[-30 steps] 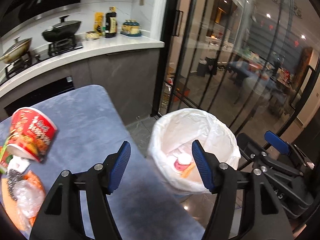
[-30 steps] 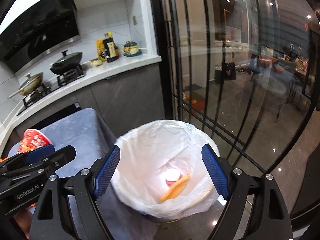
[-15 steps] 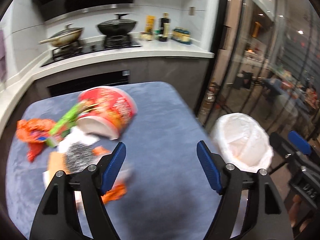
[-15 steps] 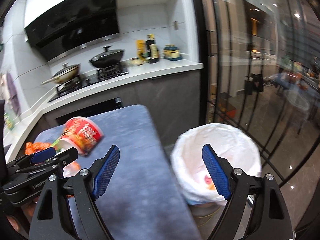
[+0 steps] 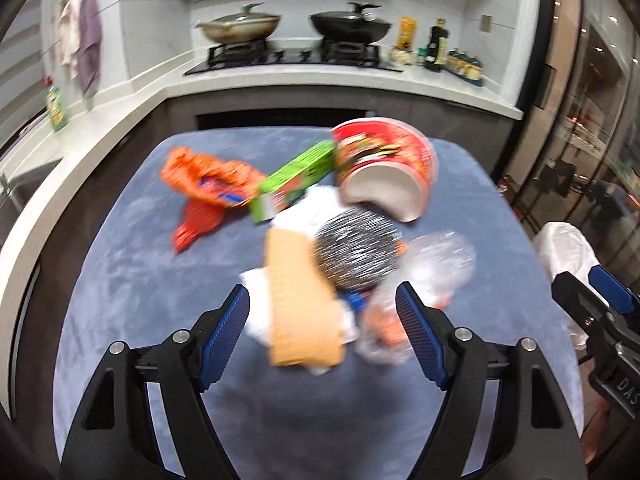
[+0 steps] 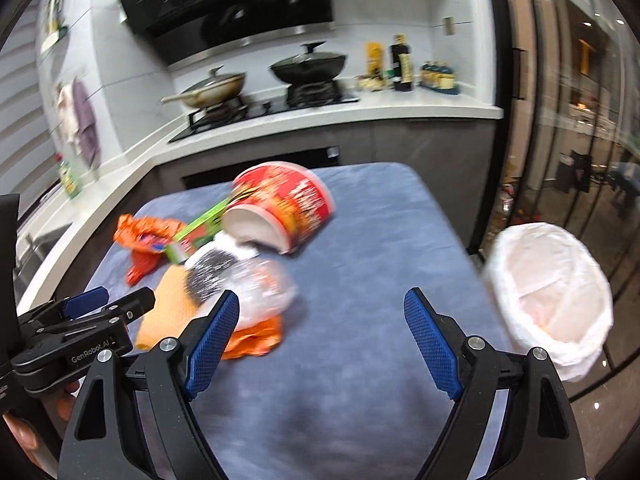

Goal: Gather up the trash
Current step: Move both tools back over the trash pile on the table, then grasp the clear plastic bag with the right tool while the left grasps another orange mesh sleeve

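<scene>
A pile of trash lies on the blue-grey table (image 5: 320, 420): a tipped red noodle cup (image 5: 384, 172), a green box (image 5: 296, 180), an orange wrapper (image 5: 208, 180), a black-and-silver wrapper (image 5: 356, 252), an orange flat pack (image 5: 300, 300) and a clear plastic bag (image 5: 424, 276). My left gripper (image 5: 323, 332) is open and empty, just above the near edge of the pile. My right gripper (image 6: 322, 340) is open and empty over the table, right of the pile (image 6: 224, 280). The white-lined trash bin (image 6: 548, 296) stands off the table's right side.
A kitchen counter with a stove and two pans (image 5: 288, 28) runs behind the table, with bottles (image 5: 436, 48) at its right end. Glass doors (image 6: 580, 120) stand to the right. The bin also shows in the left wrist view (image 5: 568, 256).
Both grippers have swung left from over the bin to the table. The trash pile now lies in front of the left gripper. Both stay open.
</scene>
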Available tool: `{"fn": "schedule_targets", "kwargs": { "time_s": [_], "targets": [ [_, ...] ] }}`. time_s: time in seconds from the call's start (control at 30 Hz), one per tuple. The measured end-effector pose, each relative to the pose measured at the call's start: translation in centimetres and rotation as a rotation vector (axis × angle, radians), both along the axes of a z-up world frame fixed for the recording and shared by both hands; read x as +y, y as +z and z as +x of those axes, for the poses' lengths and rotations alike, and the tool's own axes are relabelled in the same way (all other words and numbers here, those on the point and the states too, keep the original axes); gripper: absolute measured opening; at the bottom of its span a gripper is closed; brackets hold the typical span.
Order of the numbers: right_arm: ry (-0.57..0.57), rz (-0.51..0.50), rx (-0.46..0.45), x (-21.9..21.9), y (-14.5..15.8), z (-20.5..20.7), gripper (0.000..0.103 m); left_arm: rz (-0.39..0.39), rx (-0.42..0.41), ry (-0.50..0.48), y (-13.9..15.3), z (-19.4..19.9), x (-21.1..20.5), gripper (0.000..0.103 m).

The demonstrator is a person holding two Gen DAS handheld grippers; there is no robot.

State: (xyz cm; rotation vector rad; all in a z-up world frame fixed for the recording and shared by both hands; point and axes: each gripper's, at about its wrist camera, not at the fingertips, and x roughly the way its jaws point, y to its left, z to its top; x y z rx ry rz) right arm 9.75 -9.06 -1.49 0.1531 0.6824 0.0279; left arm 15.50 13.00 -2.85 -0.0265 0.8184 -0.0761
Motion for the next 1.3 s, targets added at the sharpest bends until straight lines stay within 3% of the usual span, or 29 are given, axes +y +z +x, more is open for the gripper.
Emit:
{"fn": "schedule_targets", "kwargs": {
  "time_s": [0.3,0.77,0.87,1.03,1.13,1.3],
  "targets": [
    [0.061,0.007,0.071,4.8,-2.9,2.9,0.081,-0.027,0.047,0.065,-2.1,-0.2,4.1,0.072],
    [0.081,-0.008,0.149,7.6,-6.5,6.9,0.081,-0.059,0.083,0.080,-3.6,1.1,5.0,0.072],
    [0.083,-0.007,0.167,7.7,-7.1,7.3,0.070,-0.062,0.090,0.076,-3.8,1.3,5.0,0.072],
    [0.083,0.020,0.175,7.2,-7.4,7.3,0.038,-0.069,0.097,0.071,-4.0,1.4,4.9,0.072],
    [0.090,0.041,0.166,6.8,-7.1,7.0,0.032,-0.076,0.100,0.059,-4.1,1.5,4.6,0.072],
    [0.091,0.052,0.127,5.9,-5.8,6.0,0.031,-0.083,0.097,0.030,-4.0,1.7,3.6,0.072]
  ]
}}
